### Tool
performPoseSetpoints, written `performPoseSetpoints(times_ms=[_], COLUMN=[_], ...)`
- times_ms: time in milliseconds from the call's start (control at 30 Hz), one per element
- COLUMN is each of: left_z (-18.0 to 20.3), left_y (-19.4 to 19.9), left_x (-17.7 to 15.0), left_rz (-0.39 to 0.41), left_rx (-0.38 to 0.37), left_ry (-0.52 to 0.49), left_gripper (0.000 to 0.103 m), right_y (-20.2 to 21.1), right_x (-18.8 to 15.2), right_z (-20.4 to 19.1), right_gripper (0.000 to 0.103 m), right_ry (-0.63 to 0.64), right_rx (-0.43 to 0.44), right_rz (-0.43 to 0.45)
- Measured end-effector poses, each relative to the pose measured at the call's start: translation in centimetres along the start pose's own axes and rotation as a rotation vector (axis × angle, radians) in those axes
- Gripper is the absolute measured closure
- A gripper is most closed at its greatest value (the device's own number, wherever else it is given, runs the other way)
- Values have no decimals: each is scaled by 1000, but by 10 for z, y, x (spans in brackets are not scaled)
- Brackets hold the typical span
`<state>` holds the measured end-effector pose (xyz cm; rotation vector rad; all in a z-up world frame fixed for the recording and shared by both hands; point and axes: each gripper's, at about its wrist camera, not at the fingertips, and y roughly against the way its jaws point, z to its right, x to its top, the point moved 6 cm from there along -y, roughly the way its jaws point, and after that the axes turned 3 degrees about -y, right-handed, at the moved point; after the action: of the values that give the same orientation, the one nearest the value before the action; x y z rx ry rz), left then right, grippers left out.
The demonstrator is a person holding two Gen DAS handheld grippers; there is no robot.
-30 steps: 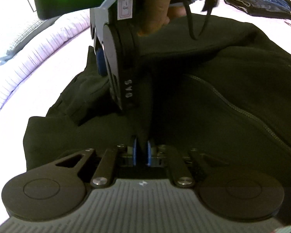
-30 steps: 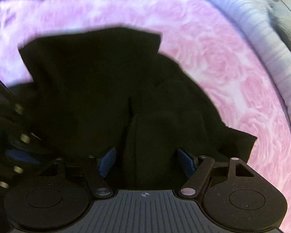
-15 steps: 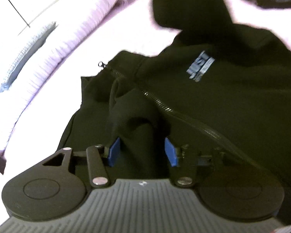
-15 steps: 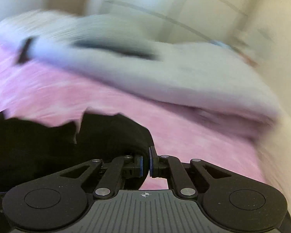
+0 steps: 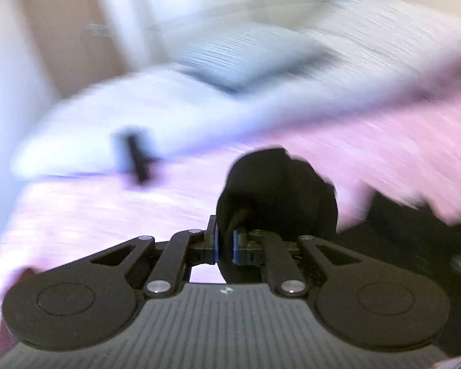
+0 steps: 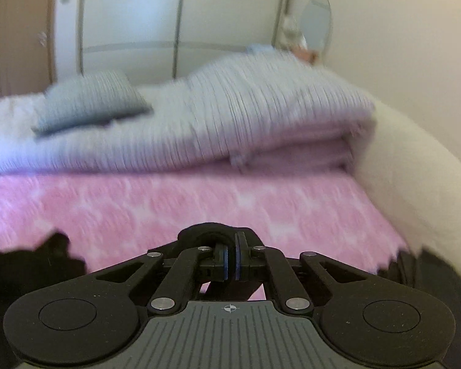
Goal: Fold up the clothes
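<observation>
A bunched fold of the black jacket [image 5: 276,190] bulges up in front of my left gripper [image 5: 226,247]. Its jaws are closing, with the dark cloth pinched between the blue pads. More of the jacket hangs dark at the lower right of this blurred view. In the right wrist view my right gripper [image 6: 230,261] is shut, and a small hump of the black jacket [image 6: 212,229] wraps over its fingertips. Further jacket cloth [image 6: 30,264] droops at the lower left there. Both grippers are raised above the pink blanket [image 6: 199,200].
A folded white ribbed quilt [image 6: 261,117] lies across the far side of the bed with a grey pillow [image 6: 89,101] on it. Behind stand pale wardrobe doors [image 6: 169,15]. A cream padded bed edge [image 6: 415,169] curves along the right. A blurred dark object [image 5: 138,160] lies by the quilt.
Both grippers rose and tilted up from the jacket lying flat toward the quilt and wardrobe. The left opened around a fold, then closed on it. The right closed on cloth and lifted it.
</observation>
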<state>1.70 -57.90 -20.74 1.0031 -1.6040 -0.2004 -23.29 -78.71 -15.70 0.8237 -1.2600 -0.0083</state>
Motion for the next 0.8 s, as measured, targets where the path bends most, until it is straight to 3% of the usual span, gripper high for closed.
performPoseSetpoints(times_ms=[100, 167, 267, 367, 500, 633, 800], left_z=[-81, -115, -131, -115, -69, -1, 93], left_y=[6, 3, -4, -11, -25, -57, -109], left_x=[1, -14, -45, -69, -91, -79, -51], left_rz=[-20, -94, -228, -294, -292, -218, -167], left_rx=[169, 255, 341, 338, 230, -9, -291], left_ry=[72, 80, 57, 41, -58, -136, -200], left_gripper=[95, 86, 74, 67, 66, 63, 61], right_y=[15, 17, 6, -5, -1, -18, -81], right_x=[17, 8, -23, -56, -66, -73, -85], right_z=[19, 42, 81, 96, 60, -3, -80], right_gripper=[99, 99, 99, 98, 95, 95, 95], right_ry=[-4, -11, -51, -69, -21, -18, -9], right_rx=[-55, -152, -335, -416, -393, -229, 38], right_rz=[79, 79, -46, -201, -225, -292, -420])
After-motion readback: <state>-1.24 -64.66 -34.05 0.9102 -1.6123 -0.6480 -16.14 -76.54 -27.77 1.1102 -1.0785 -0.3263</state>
